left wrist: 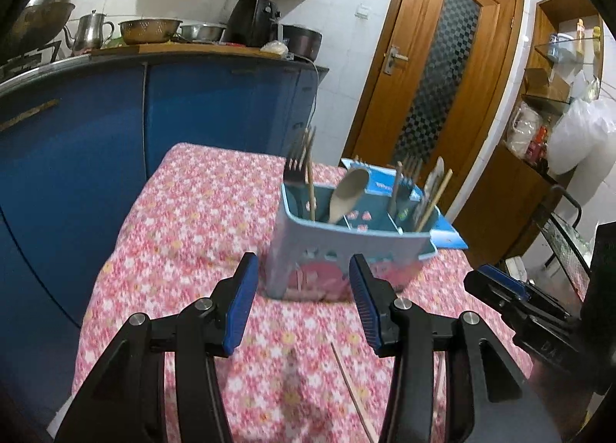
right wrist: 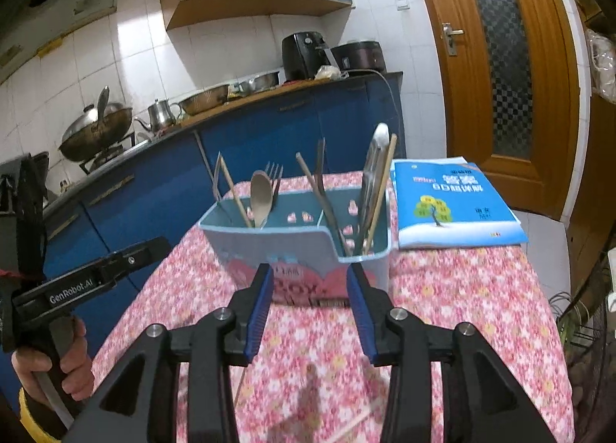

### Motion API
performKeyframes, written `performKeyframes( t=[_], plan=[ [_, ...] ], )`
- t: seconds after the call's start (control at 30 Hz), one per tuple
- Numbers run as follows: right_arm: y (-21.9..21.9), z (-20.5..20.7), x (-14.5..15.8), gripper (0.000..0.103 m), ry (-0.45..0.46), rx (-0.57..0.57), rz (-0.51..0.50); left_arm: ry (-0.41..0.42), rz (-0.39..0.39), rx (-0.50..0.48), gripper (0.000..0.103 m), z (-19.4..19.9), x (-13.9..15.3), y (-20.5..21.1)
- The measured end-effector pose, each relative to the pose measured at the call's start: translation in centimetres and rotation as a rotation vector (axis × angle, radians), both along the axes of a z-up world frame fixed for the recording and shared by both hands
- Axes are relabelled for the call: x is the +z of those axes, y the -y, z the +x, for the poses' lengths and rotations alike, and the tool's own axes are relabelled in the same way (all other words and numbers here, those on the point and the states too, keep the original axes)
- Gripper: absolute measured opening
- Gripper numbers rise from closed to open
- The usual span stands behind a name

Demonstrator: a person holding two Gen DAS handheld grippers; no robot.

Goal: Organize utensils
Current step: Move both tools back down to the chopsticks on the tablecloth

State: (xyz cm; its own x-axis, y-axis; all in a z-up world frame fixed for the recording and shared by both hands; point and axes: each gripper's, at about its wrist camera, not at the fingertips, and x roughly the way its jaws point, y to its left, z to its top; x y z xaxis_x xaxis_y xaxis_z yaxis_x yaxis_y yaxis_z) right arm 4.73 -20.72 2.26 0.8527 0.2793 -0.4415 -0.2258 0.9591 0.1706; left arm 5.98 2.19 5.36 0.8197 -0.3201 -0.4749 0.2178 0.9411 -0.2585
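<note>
Right, your utensil holder [right wrist: 296,250] stands upright on the bench [right wrist: 462,308], on its pink flowered cloth, straight ahead of both grippers. In its larger compartment you have a wooden spoon [right wrist: 260,198], a fork [right wrist: 274,179] and a chopstick leaning together; the smaller compartment, on the right in the right wrist view, holds more chopsticks [right wrist: 379,188] and a pale flat utensil. Your left gripper [left wrist: 304,281] hangs released just short of the holder's front wall, nothing between its blue pads. Your right gripper [right wrist: 308,285] is likewise unclenched and empty, its jaws apart in front of the holder's label. A loose chopstick [left wrist: 352,396] lies on the cloth below the grippers, near you. A blue book [right wrist: 454,204] lies flat beside the holder, on the far right corner of the bench. Behind stand blue cabinets and a wooden door
</note>
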Motion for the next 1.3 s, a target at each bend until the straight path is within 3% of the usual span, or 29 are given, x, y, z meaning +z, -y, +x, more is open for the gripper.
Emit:
performKeyframes(
  t=[0.2, 0.8, 1.2, 1.3],
  plan=[
    [0.4, -1.5, -1.0, 0.044, -0.019, 0.009, -0.002, -0.049, 0.058, -0.033, 0.050, -1.3, -1.1, 1.3],
    [3.9, -4.7, -4.2, 0.050, -0.092, -0.037, 0.019, -0.266, 0.120, -0.169, 0.050, -2.6, -5.4, 4.9],
    [5.8, -5.4, -5.5, 0.051, -0.115, -0.044, 0.066, -0.359, 0.226, -0.207, 0.050, -2.6, -7.6, 8.2],
    [6.2, -5.5, -5.9, 0.051, -0.118, -0.041, 0.078, -0.378, 0.237, -0.205, 0.042, -2.2, -8.1, 8.6]
  ],
)
